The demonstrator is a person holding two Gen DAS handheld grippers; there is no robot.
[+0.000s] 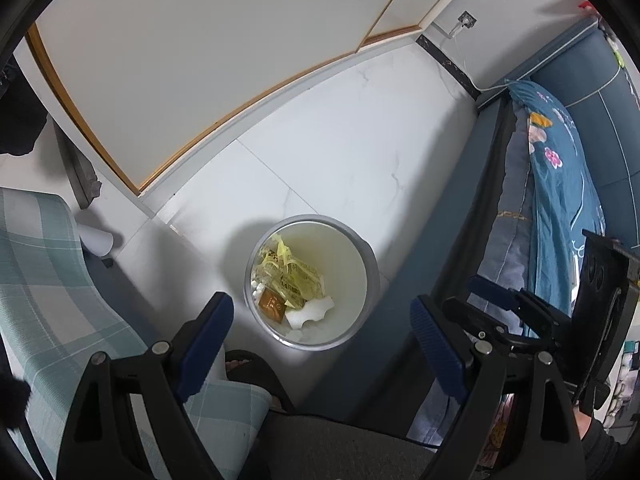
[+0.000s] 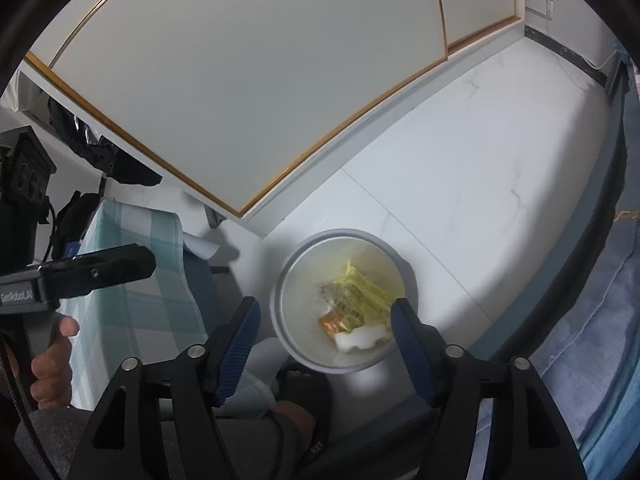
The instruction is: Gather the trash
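Observation:
A round grey waste bin (image 1: 362,254) (image 2: 288,280) stands on the white tiled floor. Inside it lie yellow wrappers (image 1: 292,276) (image 2: 360,288), an orange-brown packet (image 1: 272,304) (image 2: 334,322) and a white foam piece (image 1: 310,312) (image 2: 362,338). My left gripper (image 1: 322,344) hangs above the bin's near rim, jaws wide apart with nothing between them. My right gripper (image 2: 324,344) is over the bin too, open and holding nothing. In the left wrist view the right gripper (image 1: 516,308) shows at the right edge.
A chair with a pale green checked cover (image 1: 44,280) (image 2: 140,280) stands left of the bin. A bed with blue floral bedding (image 1: 556,184) runs along the right. A white wardrobe door (image 1: 192,60) is behind. A person's sandalled foot (image 2: 304,396) rests just beside the bin.

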